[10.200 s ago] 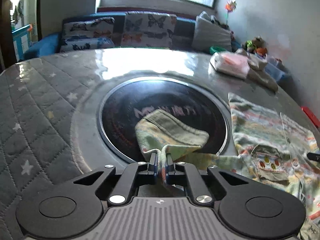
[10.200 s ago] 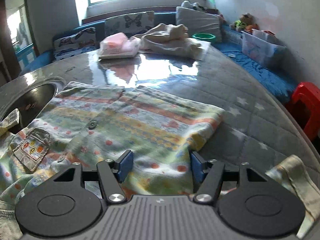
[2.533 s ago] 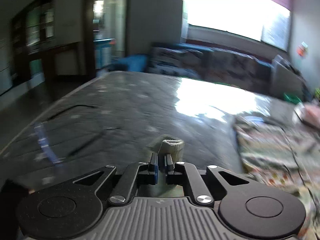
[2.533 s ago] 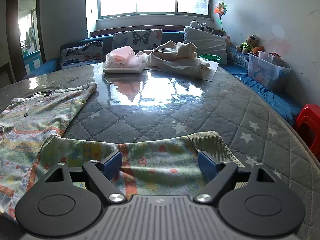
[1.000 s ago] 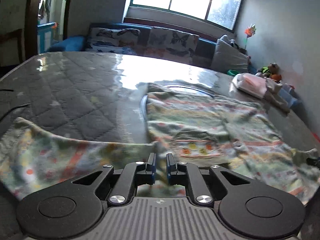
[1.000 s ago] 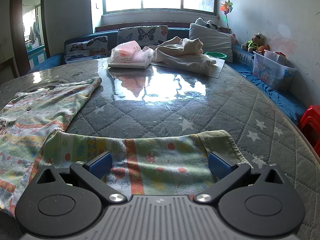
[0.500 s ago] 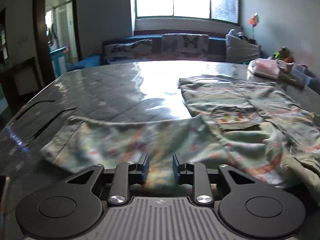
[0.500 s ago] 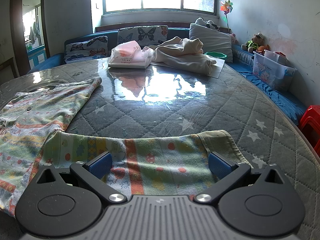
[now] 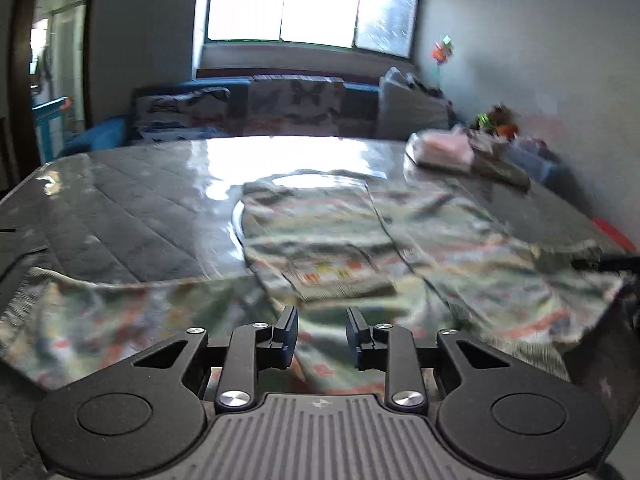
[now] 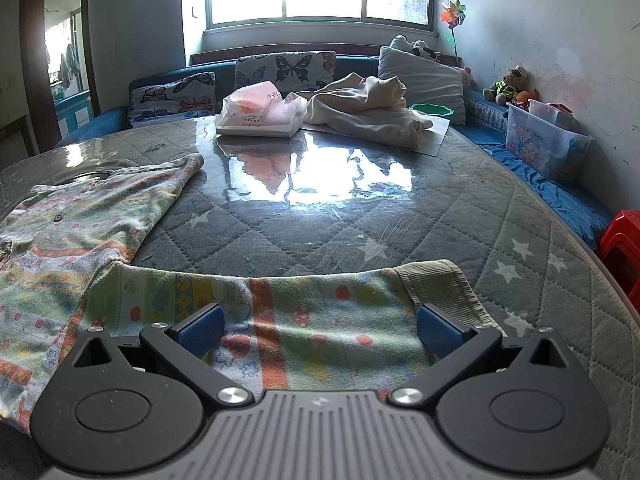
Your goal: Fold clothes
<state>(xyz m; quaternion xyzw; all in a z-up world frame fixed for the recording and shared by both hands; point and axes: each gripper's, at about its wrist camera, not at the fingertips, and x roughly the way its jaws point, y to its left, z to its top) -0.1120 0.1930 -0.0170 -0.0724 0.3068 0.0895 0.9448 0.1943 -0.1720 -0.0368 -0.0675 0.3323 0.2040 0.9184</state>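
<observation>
A child's patterned top [image 9: 320, 232], pale green with orange stripes and a pocket patch [image 9: 340, 276], lies spread on the quilted table. In the left wrist view one sleeve [image 9: 120, 320] stretches flat to the left. My left gripper [image 9: 322, 320] hovers over the cloth at the sleeve's root, its jaws a little apart and nothing pinched between them. In the right wrist view the other sleeve [image 10: 304, 304] lies flat with its ribbed cuff [image 10: 440, 284] to the right. My right gripper [image 10: 320, 320] stands wide open just above that sleeve. The top's body [image 10: 80, 224] reaches away to the left.
A plastic bag with pink contents [image 10: 260, 114] and a pile of cream cloth [image 10: 368, 112] sit at the table's far side. A round metal rim [image 9: 240, 216] shows under the top. A clear storage box [image 10: 548, 144] and a red stool [image 10: 624, 240] stand off the right edge.
My left gripper's jaws have spread and released the sleeve, which now lies flat to the left. The left view has swung and shifted. The right gripper has not moved.
</observation>
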